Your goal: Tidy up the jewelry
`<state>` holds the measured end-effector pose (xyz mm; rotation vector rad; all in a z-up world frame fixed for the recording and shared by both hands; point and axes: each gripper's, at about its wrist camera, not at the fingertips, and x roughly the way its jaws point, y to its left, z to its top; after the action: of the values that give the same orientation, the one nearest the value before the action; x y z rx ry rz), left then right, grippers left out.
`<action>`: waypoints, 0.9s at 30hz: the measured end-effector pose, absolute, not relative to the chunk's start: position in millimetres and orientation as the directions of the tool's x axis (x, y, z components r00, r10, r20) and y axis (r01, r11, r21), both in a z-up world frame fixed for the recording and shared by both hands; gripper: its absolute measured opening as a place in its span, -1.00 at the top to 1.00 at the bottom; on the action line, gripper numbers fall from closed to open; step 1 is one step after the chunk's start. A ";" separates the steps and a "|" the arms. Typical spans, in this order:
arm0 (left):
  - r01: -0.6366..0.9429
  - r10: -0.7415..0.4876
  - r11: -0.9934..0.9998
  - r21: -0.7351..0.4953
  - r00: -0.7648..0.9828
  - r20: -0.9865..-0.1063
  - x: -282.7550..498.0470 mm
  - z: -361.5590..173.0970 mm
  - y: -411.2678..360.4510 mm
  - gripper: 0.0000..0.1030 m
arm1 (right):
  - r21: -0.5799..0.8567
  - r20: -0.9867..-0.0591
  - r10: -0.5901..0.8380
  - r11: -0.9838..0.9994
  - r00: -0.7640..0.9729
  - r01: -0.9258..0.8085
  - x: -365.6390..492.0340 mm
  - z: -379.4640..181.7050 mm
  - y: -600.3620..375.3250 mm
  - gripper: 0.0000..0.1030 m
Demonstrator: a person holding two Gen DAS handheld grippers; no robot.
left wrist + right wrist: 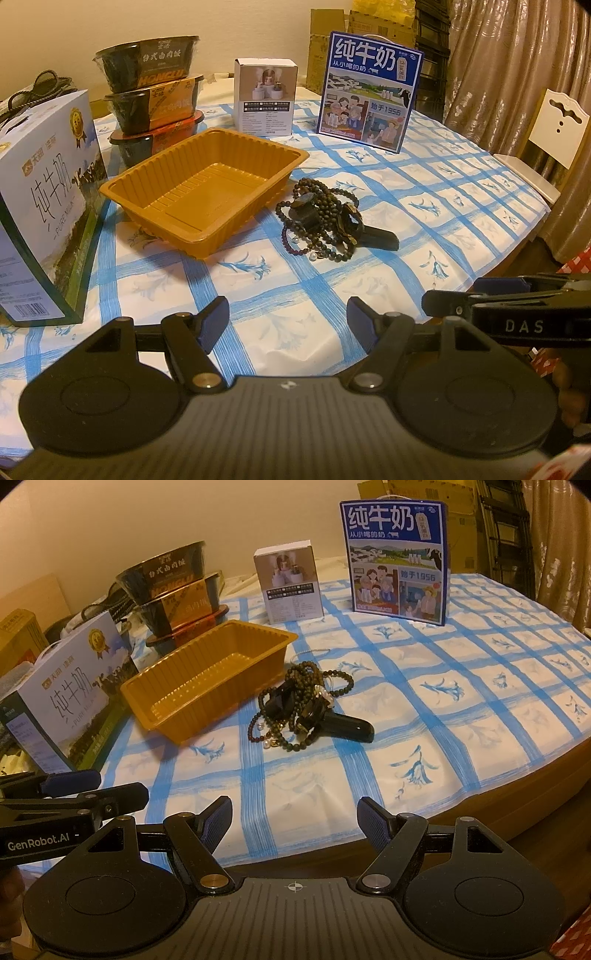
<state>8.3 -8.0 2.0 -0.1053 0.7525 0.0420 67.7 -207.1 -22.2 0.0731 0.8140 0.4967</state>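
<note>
A tangled heap of dark bead bracelets [325, 218] [295, 705], with a black watch strap sticking out to the right, lies on the blue-checked tablecloth. Just left of it stands an empty orange plastic tray [203, 184] [210, 672]. My left gripper [288, 321] hovers over the near part of the table, well short of the heap, open with nothing between its fingers. My right gripper [295, 819] is level with it at the table's near edge, also open and empty. Each gripper shows at the side of the other's view.
A white milk carton [40, 221] [70, 698] stands at the left. Stacked black food bowls [155, 99] [177, 590], a small white box [266, 96] [290, 585] and a blue milk box [369, 88] [397, 557] line the back. A white chair [550, 136] stands at the right.
</note>
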 end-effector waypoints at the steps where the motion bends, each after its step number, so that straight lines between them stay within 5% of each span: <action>1: -0.077 0.000 0.994 -0.082 0.729 -0.684 9.7 2.0 -7.7 -0.32 | 0.250 -0.680 0.452 0.883 0.578 -0.397 68.9 -23.0 -206.7 -0.44; 9: -0.106 0.021 0.990 -0.089 0.753 -0.658 17.3 -2.2 7.4 -0.32 | 0.251 -0.683 0.455 0.881 0.572 -0.402 78.2 -26.1 -204.6 -0.44; 18: -0.351 0.248 0.933 -0.078 0.784 -0.569 64.1 -17.6 80.9 -0.32 | 0.236 -0.680 0.449 0.883 0.580 -0.406 120.3 -37.6 -196.8 -0.44; 27: -0.533 0.382 0.840 -0.101 0.714 -0.586 124.7 -49.3 125.2 -0.29 | 0.254 -0.651 0.460 0.882 0.604 -0.397 193.9 -50.9 -193.4 -0.44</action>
<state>124.7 125.2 -49.3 -0.2726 0.5838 0.5136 193.9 -193.4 -50.9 0.0863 0.7769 0.4964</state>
